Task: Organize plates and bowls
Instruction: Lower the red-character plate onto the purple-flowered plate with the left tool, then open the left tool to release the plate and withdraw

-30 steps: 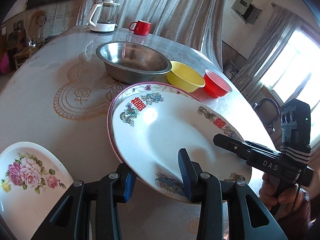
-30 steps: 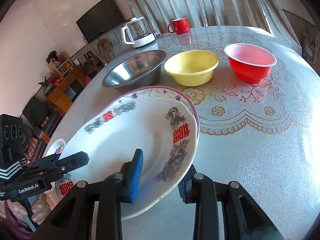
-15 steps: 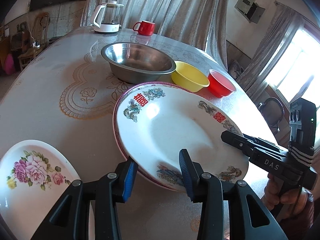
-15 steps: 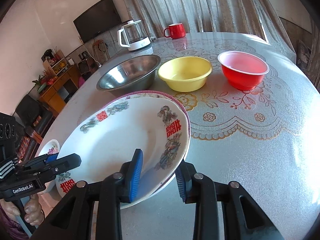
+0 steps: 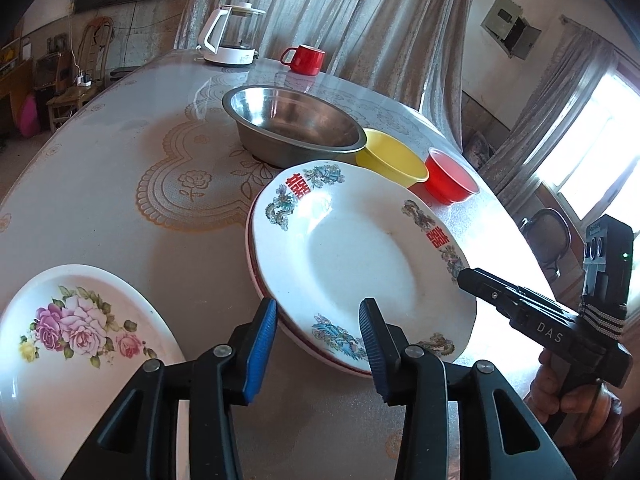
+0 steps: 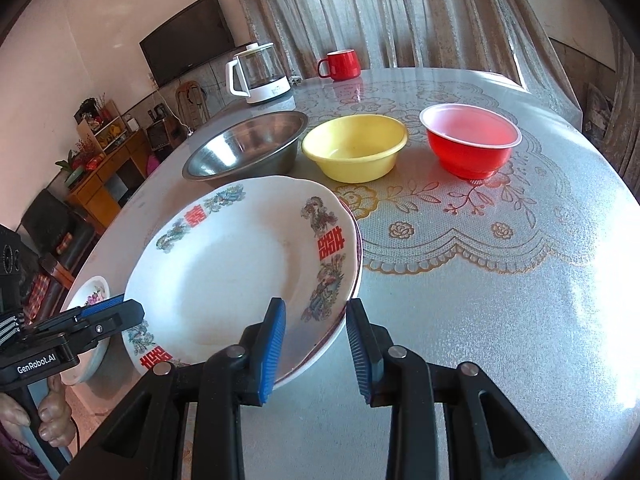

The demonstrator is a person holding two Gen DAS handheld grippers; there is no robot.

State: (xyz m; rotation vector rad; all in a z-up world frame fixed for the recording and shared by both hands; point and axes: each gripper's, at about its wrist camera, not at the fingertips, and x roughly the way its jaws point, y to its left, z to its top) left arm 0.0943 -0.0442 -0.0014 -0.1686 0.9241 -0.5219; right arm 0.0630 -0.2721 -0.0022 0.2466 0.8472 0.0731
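A white plate with dragons and red characters lies on a pink-rimmed plate. My left gripper straddles its near-left rim, one pad over the plate and one outside the rim, pressing on it. My right gripper grips the opposite rim the same way. A rose-patterned plate sits apart to the left. Beyond the stack stand a steel bowl, a yellow bowl and a red bowl.
At the far edge of the round table with its lace-patterned cover stand a white kettle and a red mug. Curtains hang behind. A chair stands off the table's right side.
The white plate, held tilted above the pink-rimmed plate a second ago, has come down and now lies flat on it. Both grippers have stayed at its rim.
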